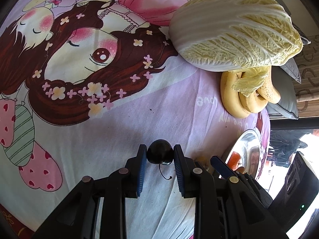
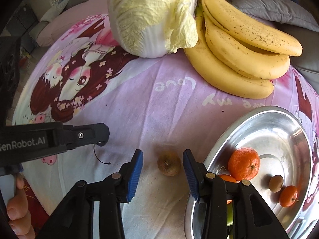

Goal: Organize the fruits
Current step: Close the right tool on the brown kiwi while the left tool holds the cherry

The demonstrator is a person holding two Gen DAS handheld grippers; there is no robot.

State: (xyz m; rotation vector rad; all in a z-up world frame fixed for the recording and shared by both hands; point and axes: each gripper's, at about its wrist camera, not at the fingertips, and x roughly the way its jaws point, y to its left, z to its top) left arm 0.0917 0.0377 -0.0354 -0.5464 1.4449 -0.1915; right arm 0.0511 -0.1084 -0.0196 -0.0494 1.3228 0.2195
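My left gripper (image 1: pixel 159 155) is shut on a dark round fruit (image 1: pixel 159 151) with a thin curved stem, just above the printed cloth; the left gripper also shows from the side in the right wrist view (image 2: pixel 100 137). My right gripper (image 2: pixel 163 159) is open around a small brown fruit (image 2: pixel 169 163) lying on the cloth, not touching it. A metal bowl (image 2: pixel 279 123) at the right holds a large mandarin (image 2: pixel 244 163), a small mandarin (image 2: pixel 288 196) and a small brown fruit (image 2: pixel 276 183).
A napa cabbage (image 2: pixel 151 14) and a bunch of bananas (image 2: pixel 239 55) lie at the back of the cloth-covered table. They also show in the left wrist view, cabbage (image 1: pixel 235 29) and bananas (image 1: pixel 239 97). Grey cushions (image 2: pixel 275 10) lie behind.
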